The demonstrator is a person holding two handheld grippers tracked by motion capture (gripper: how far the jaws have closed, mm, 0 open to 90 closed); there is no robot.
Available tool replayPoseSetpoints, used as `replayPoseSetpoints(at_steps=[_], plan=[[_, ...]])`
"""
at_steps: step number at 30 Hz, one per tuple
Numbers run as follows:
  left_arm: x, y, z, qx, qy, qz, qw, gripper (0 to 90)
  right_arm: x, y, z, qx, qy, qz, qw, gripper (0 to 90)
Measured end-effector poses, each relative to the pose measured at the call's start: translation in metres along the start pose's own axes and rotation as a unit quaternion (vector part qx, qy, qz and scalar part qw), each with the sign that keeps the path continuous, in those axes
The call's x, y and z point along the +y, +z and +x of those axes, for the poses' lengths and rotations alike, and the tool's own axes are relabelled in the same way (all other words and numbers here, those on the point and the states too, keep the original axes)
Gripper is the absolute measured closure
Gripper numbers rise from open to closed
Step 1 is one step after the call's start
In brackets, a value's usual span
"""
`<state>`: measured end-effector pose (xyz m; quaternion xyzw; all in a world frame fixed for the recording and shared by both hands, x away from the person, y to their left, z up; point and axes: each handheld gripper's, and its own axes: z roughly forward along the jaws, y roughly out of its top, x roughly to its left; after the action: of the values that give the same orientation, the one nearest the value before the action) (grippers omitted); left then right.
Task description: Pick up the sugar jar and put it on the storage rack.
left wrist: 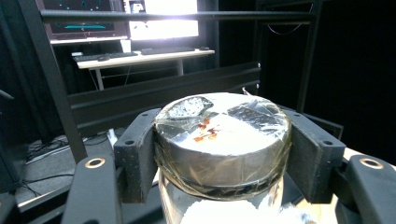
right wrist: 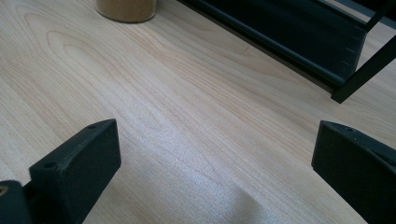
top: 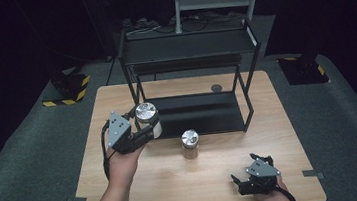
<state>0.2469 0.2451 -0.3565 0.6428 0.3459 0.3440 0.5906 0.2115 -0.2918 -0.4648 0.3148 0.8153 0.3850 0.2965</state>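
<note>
Jar (left wrist: 222, 140) clamped by its lid between left tongs (top: 141, 127); right tongs (top: 247, 176) apart, empty.

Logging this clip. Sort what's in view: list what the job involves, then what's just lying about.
In the job:
- left gripper, shut on the foil-lidded jar
- second jar, likely next
- black rack, probably the target

Lying about:
- right gripper, open, idle on the table
- striped floor bases

No legible text or labels anywhere.
</note>
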Motion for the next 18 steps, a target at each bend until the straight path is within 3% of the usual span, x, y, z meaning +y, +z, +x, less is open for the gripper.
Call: replayPoseSetpoints(at_steps=[18], plan=[[0.032, 0.021, 0.000, 0.001, 0.007, -0.028, 0.9996, 34.4, -0.001, 0.000, 0.000, 0.001, 0.001, -0.001, 1.0000, 0.4]])
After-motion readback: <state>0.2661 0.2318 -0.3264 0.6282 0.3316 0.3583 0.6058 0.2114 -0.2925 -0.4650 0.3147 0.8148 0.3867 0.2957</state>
